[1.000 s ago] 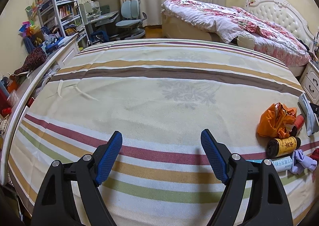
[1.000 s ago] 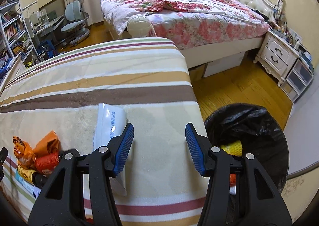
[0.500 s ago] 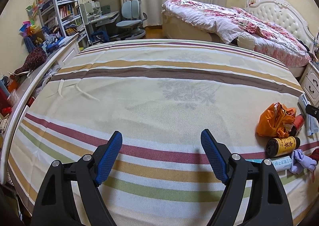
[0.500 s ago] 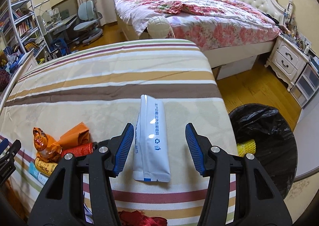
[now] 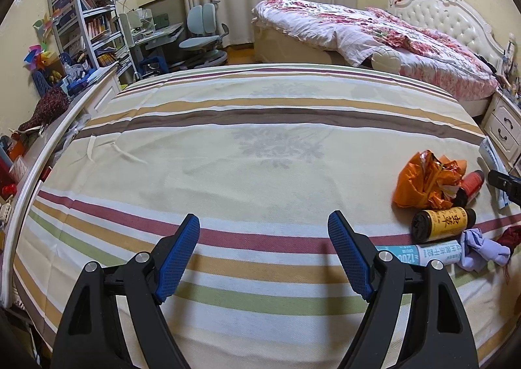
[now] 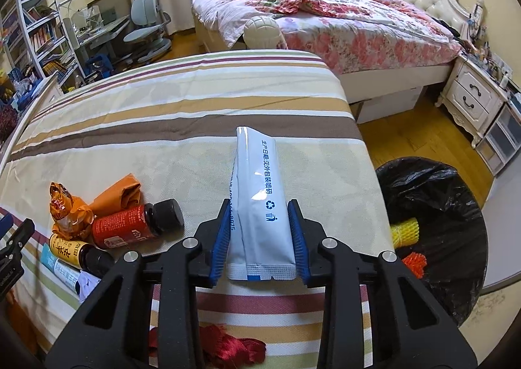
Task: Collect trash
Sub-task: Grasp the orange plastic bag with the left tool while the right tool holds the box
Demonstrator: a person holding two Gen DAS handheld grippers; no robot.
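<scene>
A long white pouch [image 6: 257,173] with blue print lies on the striped bed cover [image 6: 162,128] near its right edge. My right gripper [image 6: 259,206] straddles its near end; the jaws are closing and both blue pads press its sides, buckling it into a ridge. To the left lies a heap of trash: an orange wrapper [image 6: 68,209], a red bottle [image 6: 130,222] and a yellow-labelled bottle [image 5: 443,222]. My left gripper [image 5: 263,216] hangs open over bare cover, left of that heap, with nothing between its fingers.
A bin lined with a black bag [image 6: 439,190] stands on the wooden floor right of the bed, with yellow and orange netting inside. A blue-white tube [image 5: 423,252], a lilac cloth [image 5: 478,248] and a red tassel [image 6: 234,349] lie near the front edge.
My right gripper shifted left from beside the pouch until it straddled it, then its jaws narrowed onto the pouch, which buckled upward. The left gripper stayed still and open.
</scene>
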